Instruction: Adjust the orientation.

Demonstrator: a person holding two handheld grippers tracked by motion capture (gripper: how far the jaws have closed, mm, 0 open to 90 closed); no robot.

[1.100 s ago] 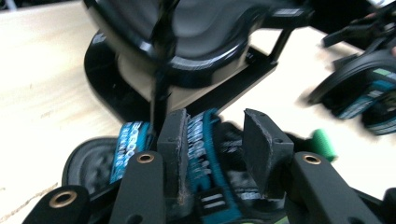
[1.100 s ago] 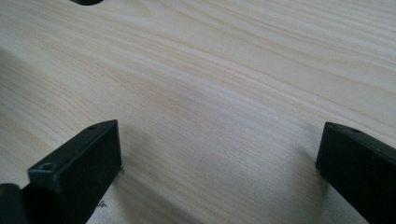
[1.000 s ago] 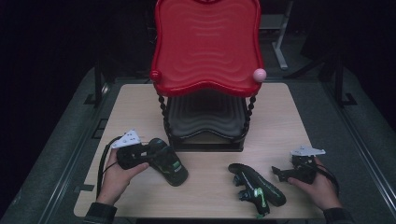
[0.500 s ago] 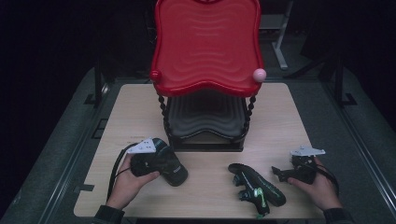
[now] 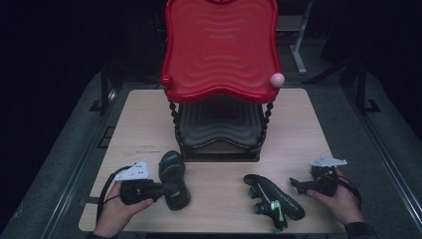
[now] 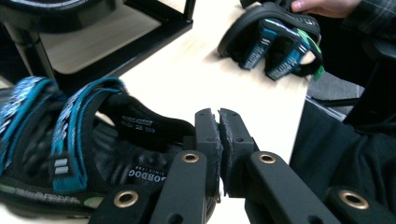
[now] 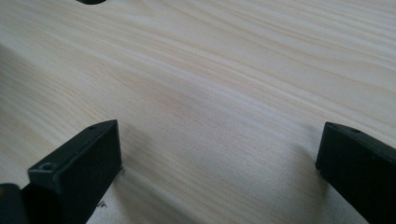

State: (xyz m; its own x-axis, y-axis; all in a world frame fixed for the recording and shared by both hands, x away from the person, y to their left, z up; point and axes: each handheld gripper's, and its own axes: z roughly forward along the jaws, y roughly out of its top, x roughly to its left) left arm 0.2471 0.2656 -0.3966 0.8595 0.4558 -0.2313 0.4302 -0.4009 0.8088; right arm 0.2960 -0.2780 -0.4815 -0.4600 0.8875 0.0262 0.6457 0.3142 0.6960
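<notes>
Altogether two sandals [image 5: 174, 180] [image 5: 274, 199], two tongs [image 5: 169, 188] [image 5: 295, 184], one rack [image 5: 220, 74].

The near sandal [image 6: 84, 154] carries upside-down white lettering at its heel, about seven o'clock from the shut jaws; part of it reads "OBDOG", with smaller print above too fine to read. A white size stamp on its insole stays illegible.

The pale wooden tabletop [image 5: 298, 124] carries a two-tier red-topped rack [image 5: 221, 124] and two dark sandals [image 5: 174, 179] [image 5: 273, 196], well apart.
</notes>
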